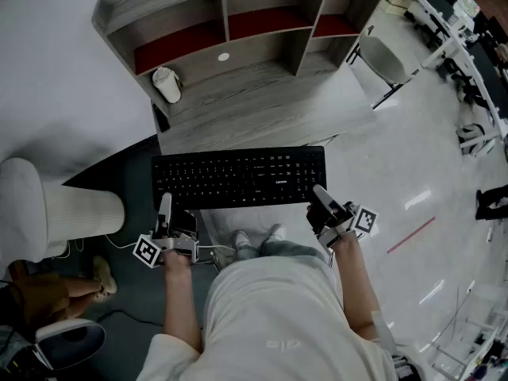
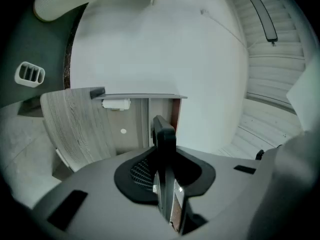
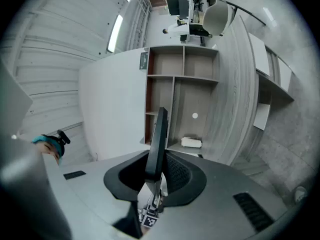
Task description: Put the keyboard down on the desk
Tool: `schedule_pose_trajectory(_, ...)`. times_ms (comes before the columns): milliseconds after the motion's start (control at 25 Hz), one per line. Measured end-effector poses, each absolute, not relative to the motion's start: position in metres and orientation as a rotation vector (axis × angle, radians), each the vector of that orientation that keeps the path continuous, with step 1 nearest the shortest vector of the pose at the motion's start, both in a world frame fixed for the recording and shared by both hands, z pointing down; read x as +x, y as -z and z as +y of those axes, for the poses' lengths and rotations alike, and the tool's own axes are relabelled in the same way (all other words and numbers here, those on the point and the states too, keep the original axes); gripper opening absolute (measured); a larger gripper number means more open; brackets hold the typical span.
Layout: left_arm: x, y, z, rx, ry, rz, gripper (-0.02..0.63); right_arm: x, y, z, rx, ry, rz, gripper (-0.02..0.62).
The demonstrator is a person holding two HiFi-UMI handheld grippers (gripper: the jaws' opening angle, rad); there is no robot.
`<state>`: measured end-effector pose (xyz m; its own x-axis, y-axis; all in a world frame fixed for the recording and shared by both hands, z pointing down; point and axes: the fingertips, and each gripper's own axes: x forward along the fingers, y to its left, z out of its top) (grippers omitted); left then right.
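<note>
So the keyboard isn't down yet, as far as I can see. It's held out flat in front of the person, with its far edge about level with the desk's front edge and the rest hanging out over the floor.

The left gripper has the near-left corner and the right gripper has the near-right one. Both are clamped tight on the keyboard's edge. In the gripper views it's just a thin dark slab pinched between the pads.

The desktop in front of the shelves looks mostly bare, with only a small white thing off to the left, so there's plenty of room. What's left is pretty much everything: push it forward over the wood, lower it flat, then let go on both sides.
</note>
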<state>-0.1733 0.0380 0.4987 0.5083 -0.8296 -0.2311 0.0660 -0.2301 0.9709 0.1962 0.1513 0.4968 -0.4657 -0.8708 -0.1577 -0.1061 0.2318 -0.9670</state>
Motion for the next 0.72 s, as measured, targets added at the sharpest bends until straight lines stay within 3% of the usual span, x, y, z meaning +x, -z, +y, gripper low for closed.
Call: schedule_pose_trajectory(720, -0.151, -0.501, 0.042, 1.570, 0.942, -0.710, 0.080, 0.221, -0.500, 0.150, -0.864, 1.293, 1.753, 0.098)
